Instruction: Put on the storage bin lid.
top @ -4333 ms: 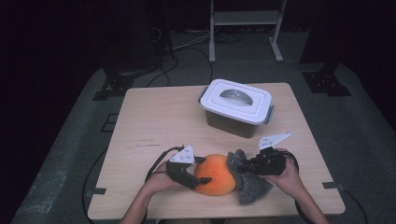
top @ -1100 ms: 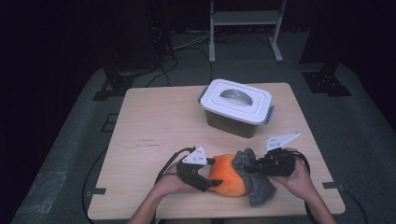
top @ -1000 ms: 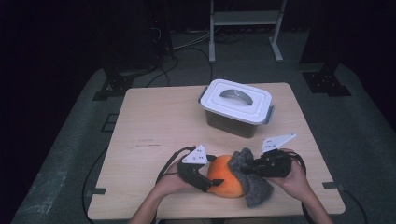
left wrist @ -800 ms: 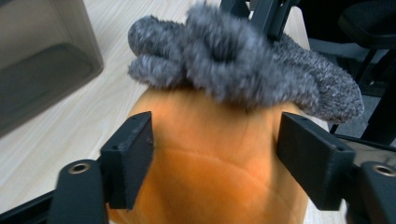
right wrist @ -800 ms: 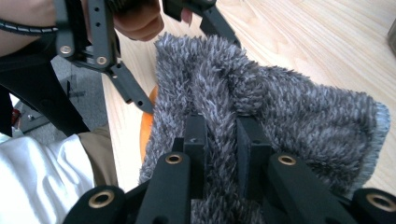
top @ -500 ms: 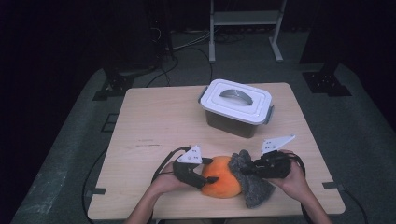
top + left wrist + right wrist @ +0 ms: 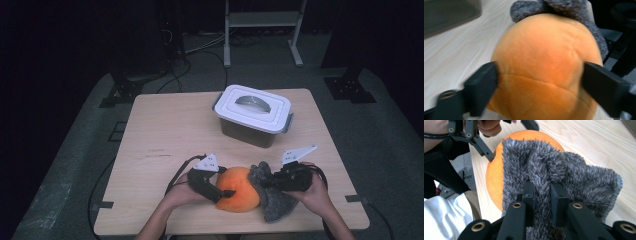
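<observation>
Orange plush [image 7: 240,189] near table [image 7: 165,130] front edge; grippers clamp it.

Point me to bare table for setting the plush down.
Free: the left half of the table, left of the lidded bin, and the strip between bin and grippers. Crowded: near edge, where the left gripper and right gripper hold the orange plush and grey cloth.

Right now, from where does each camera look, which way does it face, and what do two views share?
High view: above the person's side, facing forward and down on the table; forearms and both grippers show.
Left gripper view: on the left gripper, facing the orange plush ball between its jaws.
Right gripper view: on the right gripper, facing the grey fuzzy cloth it pinches; a hand and the left gripper appear.
All views share the ball and cloth.
</observation>
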Action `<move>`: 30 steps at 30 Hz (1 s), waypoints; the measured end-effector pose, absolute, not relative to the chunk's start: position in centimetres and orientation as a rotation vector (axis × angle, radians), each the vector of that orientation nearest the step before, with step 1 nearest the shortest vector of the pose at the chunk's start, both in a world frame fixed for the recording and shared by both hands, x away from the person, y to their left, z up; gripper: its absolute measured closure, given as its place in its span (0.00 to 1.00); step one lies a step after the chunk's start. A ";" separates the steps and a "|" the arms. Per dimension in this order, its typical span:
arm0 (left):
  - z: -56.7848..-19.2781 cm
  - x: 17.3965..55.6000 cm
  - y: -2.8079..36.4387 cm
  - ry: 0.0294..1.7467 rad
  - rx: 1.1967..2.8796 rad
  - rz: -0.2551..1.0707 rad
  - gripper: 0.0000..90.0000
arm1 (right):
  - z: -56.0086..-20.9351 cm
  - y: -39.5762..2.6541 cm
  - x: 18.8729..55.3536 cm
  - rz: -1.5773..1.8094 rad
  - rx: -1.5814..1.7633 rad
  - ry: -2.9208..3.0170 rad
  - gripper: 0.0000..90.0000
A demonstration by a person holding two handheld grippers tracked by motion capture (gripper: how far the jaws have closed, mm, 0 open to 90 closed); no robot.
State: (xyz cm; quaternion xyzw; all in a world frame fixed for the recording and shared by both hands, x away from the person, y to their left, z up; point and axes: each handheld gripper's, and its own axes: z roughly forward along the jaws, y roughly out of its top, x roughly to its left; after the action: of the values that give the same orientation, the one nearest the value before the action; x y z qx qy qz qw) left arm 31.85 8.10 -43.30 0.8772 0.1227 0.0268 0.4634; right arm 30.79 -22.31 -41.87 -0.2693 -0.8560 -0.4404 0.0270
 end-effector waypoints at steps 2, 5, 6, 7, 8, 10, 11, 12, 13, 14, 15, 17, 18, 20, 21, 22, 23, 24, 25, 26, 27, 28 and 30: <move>-42.9 31.6 8.2 0.278 2.143 0.111 0.37 | -41.7 -22.4 30.9 -1.368 -0.836 -2.633 0.85; -42.3 31.4 8.2 0.260 2.091 0.198 0.44 | -41.4 -22.6 31.1 -1.392 -0.853 -2.638 0.85; -42.0 31.3 8.2 0.245 2.074 0.242 0.45 | -41.3 -22.7 31.1 -1.406 -0.864 -2.631 0.85; -41.8 31.3 8.2 0.240 2.066 0.255 0.45 | -41.2 -22.8 31.3 -1.433 -0.865 -2.613 0.85; -41.7 31.3 8.1 0.232 2.071 0.252 0.45 | -41.1 -22.7 31.4 -1.454 -0.864 -2.593 0.85; -41.9 31.3 8.0 0.231 2.089 0.241 0.42 | -41.2 -22.2 31.4 -1.435 -0.858 -2.616 0.85; -42.0 31.4 8.1 0.239 2.100 0.228 0.39 | -41.4 -22.0 31.4 -1.417 -0.854 -2.632 0.85; -42.0 31.4 8.1 0.252 2.103 0.213 0.34 | -41.6 -21.8 31.4 -1.404 -0.852 -2.639 0.85; -41.9 31.5 8.1 0.270 2.097 0.209 0.29 | -41.7 -21.7 31.4 -1.403 -0.851 -2.634 0.85; -41.9 31.6 8.1 0.290 2.084 0.202 0.25 | -41.8 -21.5 31.4 -1.401 -0.845 -2.635 0.85; -41.8 31.7 8.1 0.299 2.081 0.191 0.24 | -41.8 -21.4 31.3 -1.399 -0.840 -2.637 0.85; -42.0 31.7 7.9 0.300 2.093 0.193 0.25 | -41.7 -21.0 31.1 -1.399 -0.817 -2.635 0.85; -42.2 31.6 7.7 0.290 2.104 0.202 0.28 | -41.7 -20.9 31.0 -1.398 -0.814 -2.635 0.85; -42.4 31.6 7.9 0.281 2.108 0.205 0.34 | -41.5 -20.9 30.9 -1.402 -0.813 -2.649 0.85; -42.4 31.6 8.0 0.286 2.103 0.197 0.36 | -41.5 -21.0 30.9 -1.407 -0.814 -2.646 0.85; -42.5 31.7 8.2 0.280 2.110 0.195 0.36 | -41.5 -21.1 31.0 -1.409 -0.813 -2.642 0.85; -42.6 31.7 8.4 0.277 2.112 0.199 0.37 | -41.6 -21.2 31.0 -1.396 -0.820 -2.646 0.85; -42.8 31.7 8.6 0.284 2.108 0.192 0.37 | -41.7 -21.2 31.1 -1.388 -0.826 -2.652 0.85; -42.9 31.8 8.8 0.288 2.105 0.183 0.37 | -41.9 -21.4 31.2 -1.372 -0.831 -2.662 0.85; -42.9 31.8 8.9 0.286 2.105 0.179 0.37 | -42.1 -21.5 31.2 -1.361 -0.841 -2.661 0.85; -43.0 31.8 9.0 0.290 2.098 0.174 0.37 | -42.4 -21.7 31.3 -1.348 -0.852 -2.654 0.85; -43.0 31.8 9.2 0.285 2.103 0.175 0.37 | -42.5 -21.9 31.4 -1.334 -0.863 -2.651 0.85; -43.1 31.8 9.3 0.288 2.102 0.173 0.37 | -43.0 -22.4 31.7 -1.312 -0.889 -2.638 0.85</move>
State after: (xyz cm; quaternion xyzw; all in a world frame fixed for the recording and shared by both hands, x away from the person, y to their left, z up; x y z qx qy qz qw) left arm 31.75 9.30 -43.05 0.8634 0.1184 0.0710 0.4852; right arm 31.67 -22.37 -43.03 -0.2887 -0.8568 -0.4261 0.0322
